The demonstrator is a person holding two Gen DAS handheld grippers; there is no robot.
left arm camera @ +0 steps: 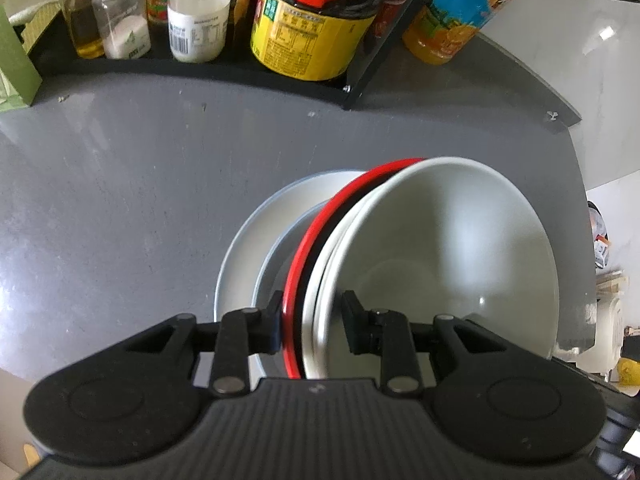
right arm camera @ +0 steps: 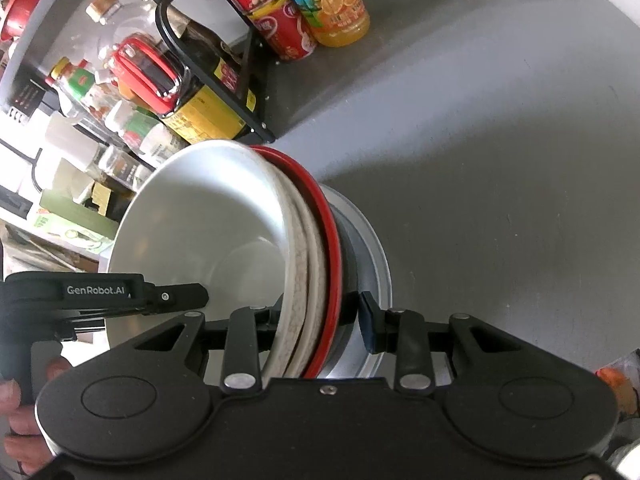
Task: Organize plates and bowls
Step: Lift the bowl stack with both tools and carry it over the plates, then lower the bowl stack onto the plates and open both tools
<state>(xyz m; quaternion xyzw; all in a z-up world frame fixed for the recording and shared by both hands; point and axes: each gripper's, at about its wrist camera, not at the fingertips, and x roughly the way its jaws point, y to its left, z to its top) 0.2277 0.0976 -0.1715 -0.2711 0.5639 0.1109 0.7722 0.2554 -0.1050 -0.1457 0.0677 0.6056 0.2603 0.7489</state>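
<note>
Over the grey surface point(left arm camera: 120, 200), each gripper, left point(left arm camera: 310, 324) and right point(right arm camera: 320, 320), pinches the stack point(left arm camera: 400, 248) of bowls and plates, which I think needs setting down gently.

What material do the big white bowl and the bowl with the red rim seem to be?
Big white bowl: probably glazed ceramic or melamine; smooth, glossy, with soft window reflections. Black bowl with the red rim: probably lacquered plastic; thin, even, shiny red edge. Neither can be confirmed by sight.

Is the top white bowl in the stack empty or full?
Empty. The white bowl shows a bare, clean inside in both wrist views; it sits nested on the red-rimmed bowl.
</note>
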